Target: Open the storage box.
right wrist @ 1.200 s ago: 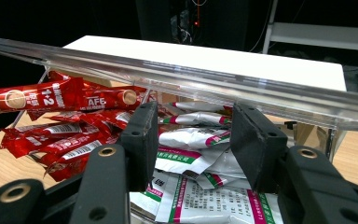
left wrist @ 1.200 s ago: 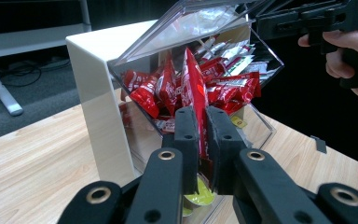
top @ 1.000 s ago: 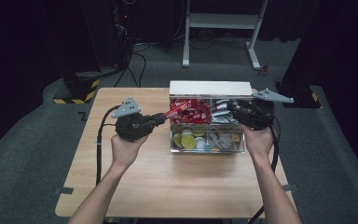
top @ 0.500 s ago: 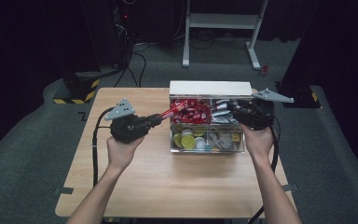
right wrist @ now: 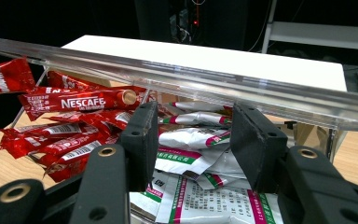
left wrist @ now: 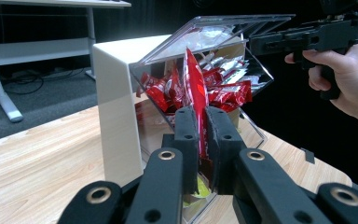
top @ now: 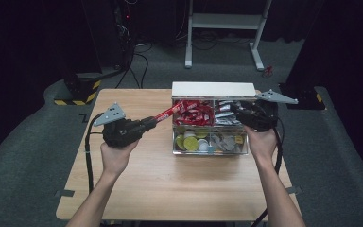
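Note:
A clear compartment box [top: 210, 147] with a white back [top: 212, 89] stands at the table's far middle. My left gripper [top: 152, 120] is shut on one red coffee sachet [top: 170, 112], held level between gripper and box; in the left gripper view that sachet [left wrist: 193, 74] stands on edge between the pads. More red sachets [right wrist: 74, 102] fill the upper left compartment, and white-green sachets [right wrist: 191, 158] the upper right. My right gripper [top: 236, 109] is at the box's upper right, jaws apart [right wrist: 193, 116], just under the raised clear lid [right wrist: 168, 70]. I cannot tell whether the lid rests on them.
The lower compartments hold yellow-green round pods [top: 189, 142] and other small packets [top: 224, 141]. The wooden table [top: 170, 184] has free room in front of and left of the box. A white desk frame [top: 227, 21] and a striped floor base [top: 78, 92] stand beyond the table.
My left gripper has drawn left, away from the box, pulling the red sachet with it. The right gripper and the lid have stayed put.

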A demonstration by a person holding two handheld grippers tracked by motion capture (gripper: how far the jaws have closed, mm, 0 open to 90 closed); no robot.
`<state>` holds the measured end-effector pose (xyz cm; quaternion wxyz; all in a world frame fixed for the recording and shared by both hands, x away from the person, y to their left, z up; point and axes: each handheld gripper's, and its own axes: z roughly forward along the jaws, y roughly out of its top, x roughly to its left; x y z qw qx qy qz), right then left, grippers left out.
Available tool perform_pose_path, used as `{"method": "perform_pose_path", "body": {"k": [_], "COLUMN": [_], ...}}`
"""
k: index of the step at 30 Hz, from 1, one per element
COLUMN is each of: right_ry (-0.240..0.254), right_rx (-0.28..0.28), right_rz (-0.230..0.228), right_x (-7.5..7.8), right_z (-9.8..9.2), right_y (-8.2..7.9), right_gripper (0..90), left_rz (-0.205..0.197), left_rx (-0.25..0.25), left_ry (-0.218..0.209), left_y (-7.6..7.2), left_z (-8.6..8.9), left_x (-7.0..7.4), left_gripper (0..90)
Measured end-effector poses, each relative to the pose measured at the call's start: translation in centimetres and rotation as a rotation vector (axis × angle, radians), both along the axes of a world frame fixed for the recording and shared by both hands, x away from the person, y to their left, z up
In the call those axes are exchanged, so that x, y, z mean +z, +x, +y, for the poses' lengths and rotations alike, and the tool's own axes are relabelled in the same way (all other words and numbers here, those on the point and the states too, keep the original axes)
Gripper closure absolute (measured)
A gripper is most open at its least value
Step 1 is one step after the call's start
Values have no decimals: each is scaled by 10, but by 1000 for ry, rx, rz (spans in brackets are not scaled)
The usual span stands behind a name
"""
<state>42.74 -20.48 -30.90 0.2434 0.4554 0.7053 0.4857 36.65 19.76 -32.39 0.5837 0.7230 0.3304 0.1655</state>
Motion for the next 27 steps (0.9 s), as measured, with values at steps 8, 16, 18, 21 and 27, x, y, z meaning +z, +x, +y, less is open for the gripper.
{"method": "perform_pose_path", "body": {"k": [8, 16, 18, 21, 27], "right_ry": [3, 4, 3, 5, 1], "right_rx": [0, -2, 1, 2, 0], "right_rz": [-1, -1, -2, -4, -2], "right_x": [0, 0, -1, -1, -1], "right_z": [0, 0, 0, 0, 1], "right_y": [0, 0, 0, 0, 1], "right_gripper": [516, 514, 516, 516, 515], "left_rz": [-1, -6, -3, -1, -5], "left_rx": [18, 37, 44, 57, 75], "left_ry": [-20, -32, -35, -38, -47], "left_y": [-6, -10, -10, -10, -16], "left_z": [11, 21, 24, 27, 36], "left_x": [-2, -5, -6, -8, -9], "left_gripper": [839, 839, 840, 840, 841]}}
